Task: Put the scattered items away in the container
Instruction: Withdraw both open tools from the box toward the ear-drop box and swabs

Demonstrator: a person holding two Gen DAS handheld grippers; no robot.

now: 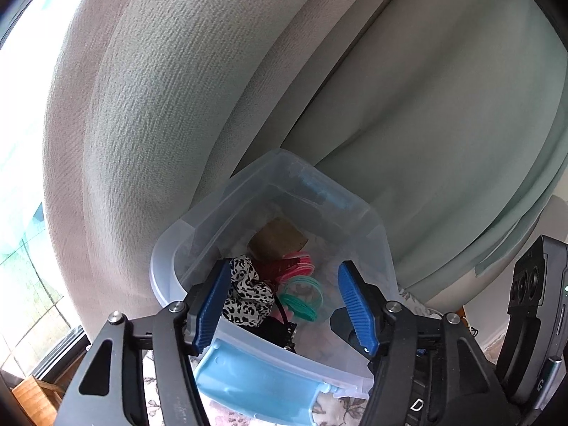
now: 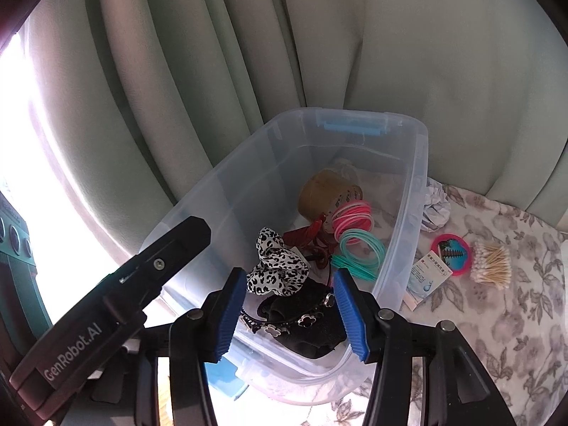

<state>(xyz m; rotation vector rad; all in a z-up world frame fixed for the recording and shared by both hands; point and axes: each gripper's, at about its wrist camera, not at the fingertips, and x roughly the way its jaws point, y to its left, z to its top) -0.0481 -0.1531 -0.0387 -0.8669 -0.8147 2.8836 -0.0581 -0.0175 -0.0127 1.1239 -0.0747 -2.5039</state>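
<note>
Both grippers hover over the clear plastic container (image 2: 401, 191), jaws spread wide, nothing held in either: left gripper (image 1: 285, 307) above the near corner by the blue latch (image 1: 255, 380), right gripper (image 2: 289, 314) above the near end. Container sits on a floral-print cloth surface (image 2: 497, 319), can't tell what's under the cloth, backed up against pale green curtains (image 2: 213, 71). Inside the container: leopard-print scrunchie (image 2: 275, 266), black fabric piece (image 2: 312, 337) with a flower-studded black headband (image 2: 284, 323) lying across it, teal hair ties (image 2: 360, 250), pink hair ties (image 2: 353, 216) just behind the teal ones, a red hair clip (image 2: 305, 236) between scrunchie and ties, and a brown round tub (image 2: 323, 191) on its side toward the far end. Second blue latch (image 2: 349, 126) on the far rim. Still outside, to the right of the container on the cloth: crumpled white paper (image 2: 435, 209) touching the wall, small white medicine box (image 2: 427, 273) just beside the wall, pink round mirror (image 2: 452, 254) partly overlapped by the box, bundle of cotton swabs (image 2: 491, 261) right of the mirror. In the right wrist view the left gripper's black body crosses the lower left, marked GenRobot.AI
</note>
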